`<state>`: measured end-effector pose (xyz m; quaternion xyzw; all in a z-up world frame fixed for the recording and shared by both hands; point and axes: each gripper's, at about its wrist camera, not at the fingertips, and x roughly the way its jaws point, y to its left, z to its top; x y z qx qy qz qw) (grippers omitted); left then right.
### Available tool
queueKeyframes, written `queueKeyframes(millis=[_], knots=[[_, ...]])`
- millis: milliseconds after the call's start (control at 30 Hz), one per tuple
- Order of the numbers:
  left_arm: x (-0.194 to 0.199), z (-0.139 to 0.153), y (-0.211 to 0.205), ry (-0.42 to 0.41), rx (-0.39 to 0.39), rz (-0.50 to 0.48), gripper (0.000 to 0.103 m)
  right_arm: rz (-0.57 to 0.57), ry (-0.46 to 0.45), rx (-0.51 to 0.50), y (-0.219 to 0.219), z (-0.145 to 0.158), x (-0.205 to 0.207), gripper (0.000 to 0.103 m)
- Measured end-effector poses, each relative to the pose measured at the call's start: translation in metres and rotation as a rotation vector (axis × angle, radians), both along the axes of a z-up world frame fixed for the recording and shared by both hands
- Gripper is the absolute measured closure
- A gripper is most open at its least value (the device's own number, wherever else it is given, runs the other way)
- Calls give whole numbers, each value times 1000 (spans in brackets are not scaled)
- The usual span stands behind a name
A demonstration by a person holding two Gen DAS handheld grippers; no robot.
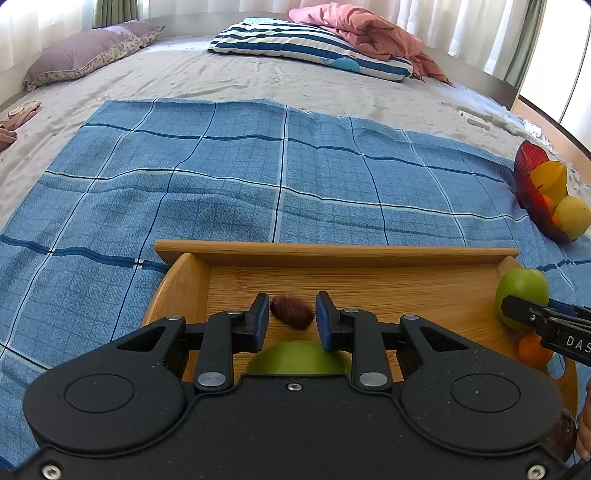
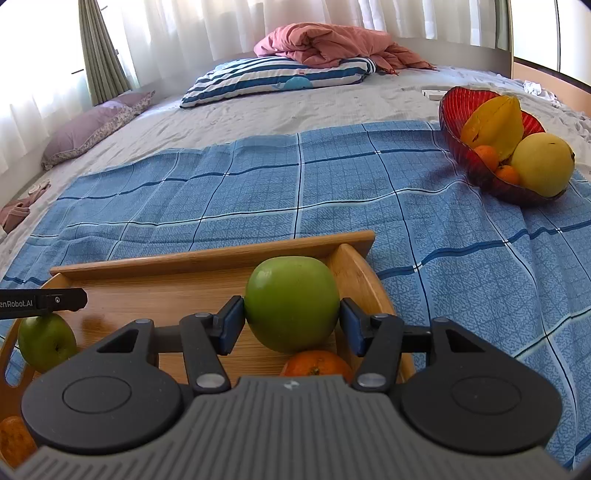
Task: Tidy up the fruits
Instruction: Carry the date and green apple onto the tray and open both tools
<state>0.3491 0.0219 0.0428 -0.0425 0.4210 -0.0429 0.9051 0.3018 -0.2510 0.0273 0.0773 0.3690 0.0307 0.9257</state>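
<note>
A wooden tray [image 1: 332, 254] [image 2: 207, 258] lies on a blue checked cloth on the bed. My left gripper [image 1: 291, 319] is open over the tray; a small brown fruit [image 1: 291, 314] lies between its fingertips and a green apple [image 1: 299, 358] sits below it. My right gripper [image 2: 291, 325] is shut on another green apple [image 2: 291, 302] [image 1: 522, 291] at the tray's right end, above an orange [image 2: 317, 363]. The first apple also shows in the right wrist view [image 2: 46, 341], under the left gripper's finger. A red glass bowl [image 2: 461, 107] [image 1: 524, 173] holds a starfruit [image 2: 495, 125], a yellow fruit [image 2: 543, 164] and small oranges.
The blue checked cloth [image 1: 258, 177] covers the near part of the bed. A striped pillow [image 1: 306, 48], a pink blanket [image 1: 365, 33] and a purple pillow [image 1: 88, 51] lie at the far end. Another orange fruit [image 2: 13, 439] sits at the tray's near left.
</note>
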Motion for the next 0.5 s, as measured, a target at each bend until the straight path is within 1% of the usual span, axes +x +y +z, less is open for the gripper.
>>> queueKeyframes(millis=[233, 300, 400, 500], knots=[[-1, 1, -1, -1, 4, -1, 76, -1, 2, -2, 0, 0, 0, 43], [-1, 1, -1, -1, 3, -2, 71, -2, 4, -2, 0, 0, 1, 41], [-4, 3, -1, -1, 0, -7, 66, -3, 5, 0, 0, 1, 0, 40], [-10, 6, 1, -7, -5, -7, 60, 2, -1, 0, 1, 3, -2, 34]])
